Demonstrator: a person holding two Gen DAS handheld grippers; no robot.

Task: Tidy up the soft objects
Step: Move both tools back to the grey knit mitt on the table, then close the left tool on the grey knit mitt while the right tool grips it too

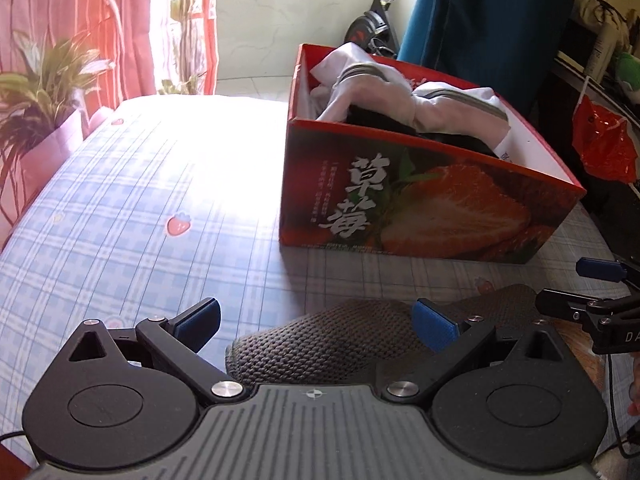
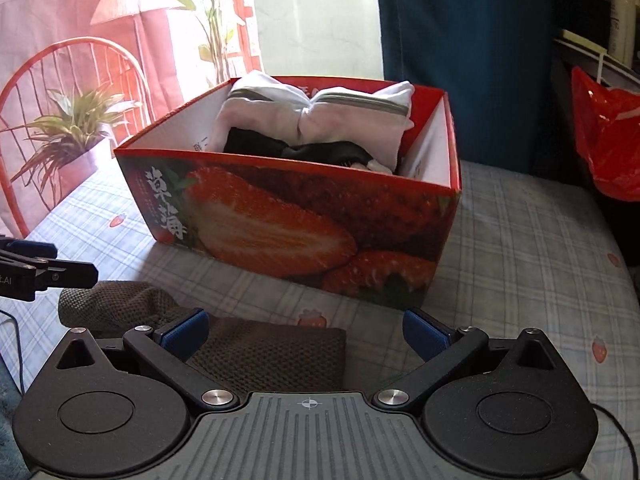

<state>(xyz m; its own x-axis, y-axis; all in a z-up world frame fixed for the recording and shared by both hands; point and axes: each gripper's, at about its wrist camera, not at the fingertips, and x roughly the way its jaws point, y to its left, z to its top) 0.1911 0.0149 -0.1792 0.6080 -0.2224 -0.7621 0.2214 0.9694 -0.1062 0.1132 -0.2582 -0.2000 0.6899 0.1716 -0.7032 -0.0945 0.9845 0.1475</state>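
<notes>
Left wrist view: both grippers, left (image 1: 316, 326) and right (image 2: 306, 334), gape wide and hold nothing over a grey knit sock (image 1: 340, 340) lying on the checked sheet (image 1: 120, 208) just before the strawberry box (image 1: 420, 208). A one-ended pinch may let it sag and snag the box's near rim; open sheet lies leftward.

The strawberry box (image 2: 304, 216) is red outside with a printed cut strawberry and white Chinese characters, and white inside. In it lie white socks (image 2: 316, 120) with grey stripes over black socks (image 2: 296, 148). The sock (image 1: 344, 340) on the bedsheet is grey-brown with a knitted mesh pattern. The bedsheet (image 1: 132, 208) has a pale blue and white check with small red strawberries. The curtain (image 2: 52, 12) is pink-red with printed green plants. Both grippers are black with blue pads (image 1: 434, 328). A red plastic bag (image 2: 604, 132) hangs beside a dark teal cloth (image 2: 460, 52)
</notes>
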